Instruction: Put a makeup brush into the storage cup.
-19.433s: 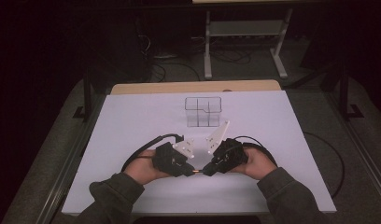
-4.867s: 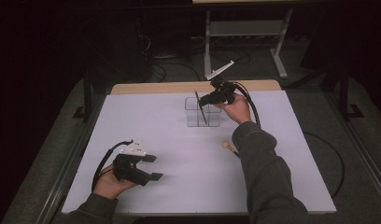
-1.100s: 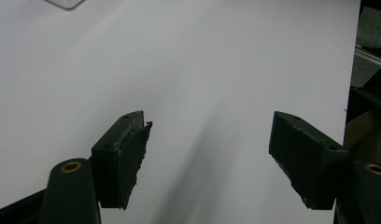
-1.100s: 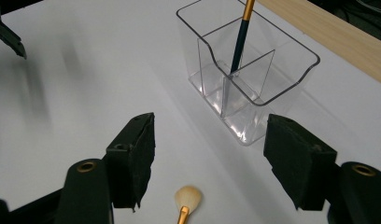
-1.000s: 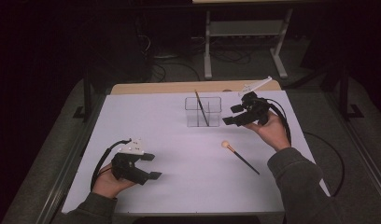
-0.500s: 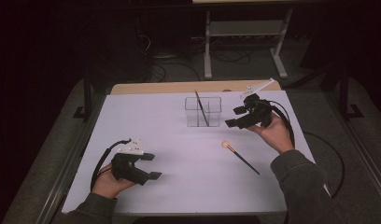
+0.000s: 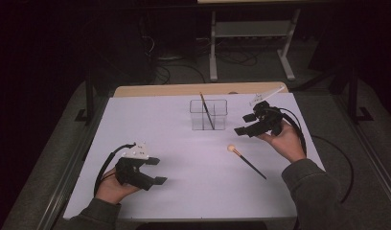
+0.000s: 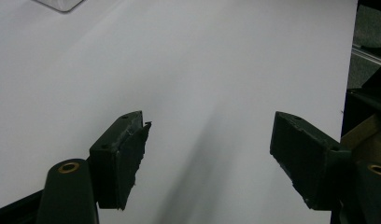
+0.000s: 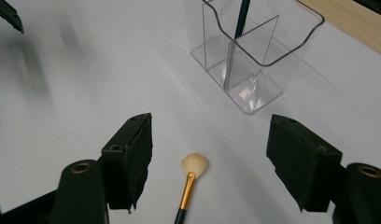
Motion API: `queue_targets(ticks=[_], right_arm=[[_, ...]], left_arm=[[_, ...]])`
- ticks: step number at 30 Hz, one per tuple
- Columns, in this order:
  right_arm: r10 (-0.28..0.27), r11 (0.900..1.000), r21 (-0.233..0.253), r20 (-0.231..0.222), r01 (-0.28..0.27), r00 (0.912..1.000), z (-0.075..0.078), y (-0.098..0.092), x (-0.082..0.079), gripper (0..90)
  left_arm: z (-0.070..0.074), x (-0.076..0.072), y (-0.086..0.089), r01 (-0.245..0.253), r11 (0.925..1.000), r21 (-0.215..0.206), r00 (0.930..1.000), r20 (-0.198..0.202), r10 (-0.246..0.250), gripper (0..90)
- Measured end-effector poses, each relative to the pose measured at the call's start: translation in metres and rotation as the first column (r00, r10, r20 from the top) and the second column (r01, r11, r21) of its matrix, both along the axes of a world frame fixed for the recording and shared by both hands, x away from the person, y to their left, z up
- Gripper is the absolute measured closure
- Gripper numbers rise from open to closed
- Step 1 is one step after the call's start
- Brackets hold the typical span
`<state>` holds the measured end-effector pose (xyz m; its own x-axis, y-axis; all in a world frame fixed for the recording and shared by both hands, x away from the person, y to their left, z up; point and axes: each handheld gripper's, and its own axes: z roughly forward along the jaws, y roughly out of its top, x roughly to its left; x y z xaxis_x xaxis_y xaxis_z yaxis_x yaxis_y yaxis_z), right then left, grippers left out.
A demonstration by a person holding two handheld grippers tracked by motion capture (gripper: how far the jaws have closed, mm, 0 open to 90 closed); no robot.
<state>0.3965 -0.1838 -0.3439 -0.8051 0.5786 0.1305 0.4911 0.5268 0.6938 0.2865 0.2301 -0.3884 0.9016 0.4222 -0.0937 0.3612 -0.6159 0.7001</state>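
Where the table comes nearest the person, the left tool is held low over the white sheet, its jaws spread wide with nothing between them; in the left gripper view only bare sheet is seen between the two pads. Two tools are counted, one in each hand. Two brushes are counted as well. One brush is laid flat on the sheet right of centre, its pale head turned toward the holder and its dark handle toward the near right. Farther off, the right tool is held above the sheet, beyond that brush and a little to its right, apart from it; its jaws are spread wide and nothing is gripped. In the right gripper view the brush head is seen between the two pads, lower down, untouched. Farthest, one clear holder with dividers is stood near the table's far edge, left of the right tool, and the second brush is leaned inside it.
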Motion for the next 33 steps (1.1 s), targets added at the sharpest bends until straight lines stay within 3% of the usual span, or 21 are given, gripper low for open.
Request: queue_targets(ticks=[11,25,33], right_arm=[[-0.011,1.0,-0.02,-0.008,0.011,0.9999,-0.001,-0.002,-0.007,28.4],[-0.018,0.999,-0.032,-0.023,0.018,0.9996,-0.007,-0.003,-0.017,29.4],[-0.027,0.999,-0.048,-0.037,0.026,0.9989,-0.02,-0.007,-0.024,32.0]], left_arm=[[0.001,-0.002,0.001,-0.012,0.9997,-0.019,0.9999,-0.001,0.012,25.6],[0.001,-0.001,0.002,-0.01,0.9999,-0.01,0.9999,0.004,0.01,25.6],[0.0,-0.001,0.001,-0.016,0.9998,-0.014,0.9998,0.007,0.016,25.4]])
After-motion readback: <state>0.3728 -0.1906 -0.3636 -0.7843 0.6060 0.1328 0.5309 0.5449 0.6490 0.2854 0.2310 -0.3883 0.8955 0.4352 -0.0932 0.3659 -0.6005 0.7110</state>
